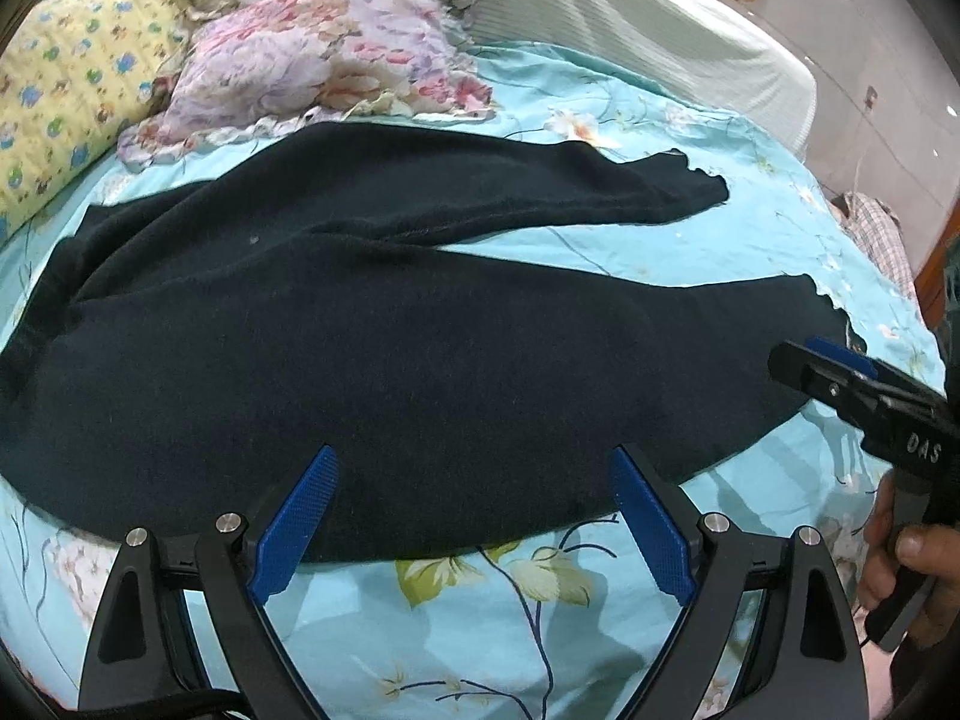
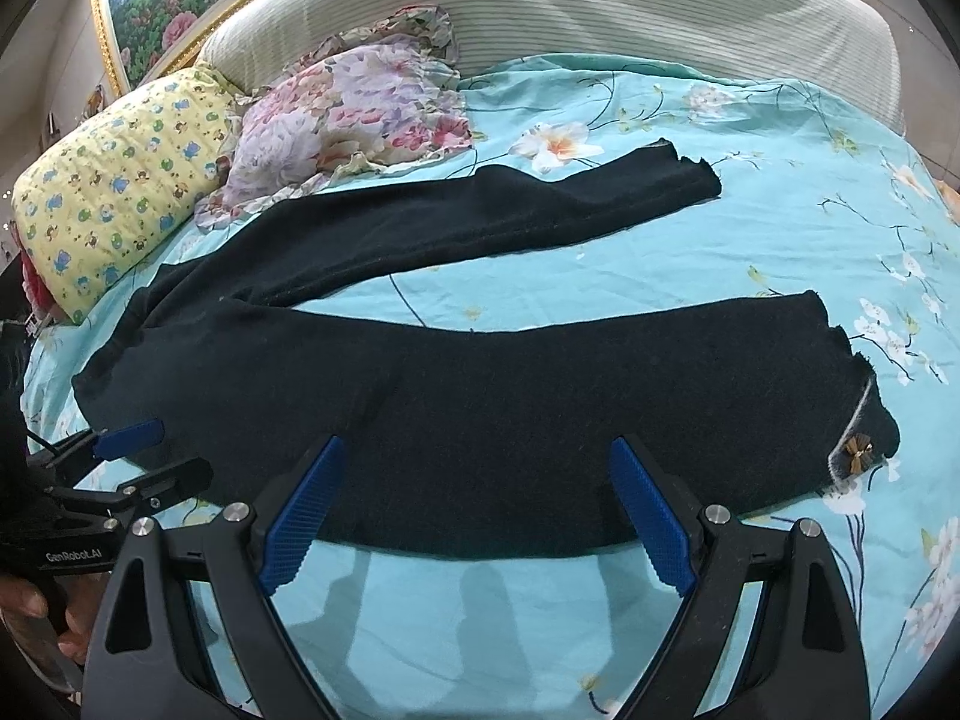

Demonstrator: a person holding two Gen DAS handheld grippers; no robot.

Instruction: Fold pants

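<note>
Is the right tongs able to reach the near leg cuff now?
Probably yes: the right tongs are open over the pants, and nothing covers the cuff to their right.

Pants (image 2: 468,384) lie flat across the bed (image 2: 750,252), legs pointing right, pillows (image 2: 120,192) behind at the left.

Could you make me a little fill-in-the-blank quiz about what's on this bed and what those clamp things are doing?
1. The dark pants lie spread flat on a floral bedsheet whose main colour is ____.
2. The left gripper and the right gripper both have their jaws ____.
3. The yellow pillow lies ____ the floral pillow.
4. The two pant legs lie ____, not stacked.

Missing words: blue; open; beside; apart
</note>
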